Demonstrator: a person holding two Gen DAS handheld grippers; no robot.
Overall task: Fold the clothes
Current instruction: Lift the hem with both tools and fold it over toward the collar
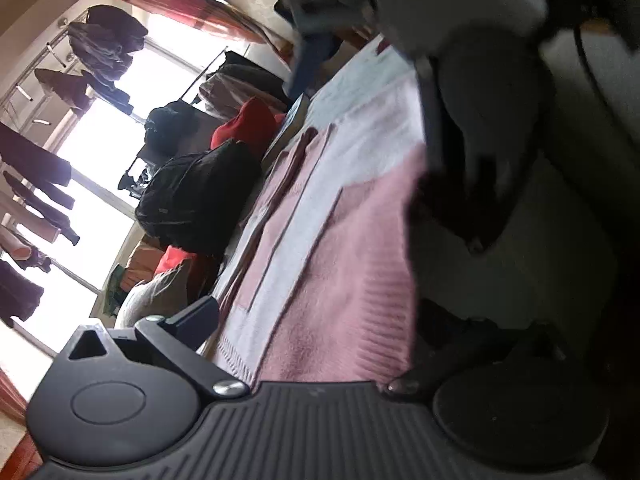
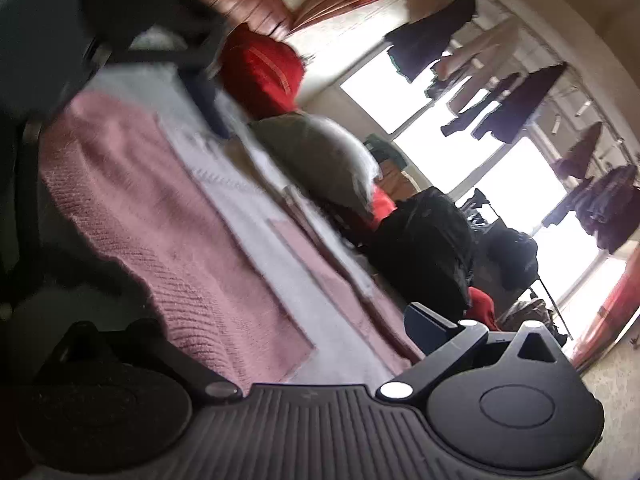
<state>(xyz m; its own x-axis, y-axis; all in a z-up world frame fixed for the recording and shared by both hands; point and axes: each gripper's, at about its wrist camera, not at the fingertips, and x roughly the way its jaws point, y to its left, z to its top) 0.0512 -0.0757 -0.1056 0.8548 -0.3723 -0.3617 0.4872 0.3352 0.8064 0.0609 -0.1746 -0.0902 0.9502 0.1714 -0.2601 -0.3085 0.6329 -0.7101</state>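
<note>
Both tongs, left [image 1: 316, 344] and right [image 2: 288, 344], spread wide over pink sweater [image 1: 344, 280].

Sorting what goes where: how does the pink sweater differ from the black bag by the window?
The pink sweater is pale and ribbed; the black bag is dark and looks glossy. The sweater lies spread flat on the bed; the bag bulges, standing beside the bed. The sweater sits close under both cameras, while the bag is further off, in front of the bright window. Both appear in both views.
</note>
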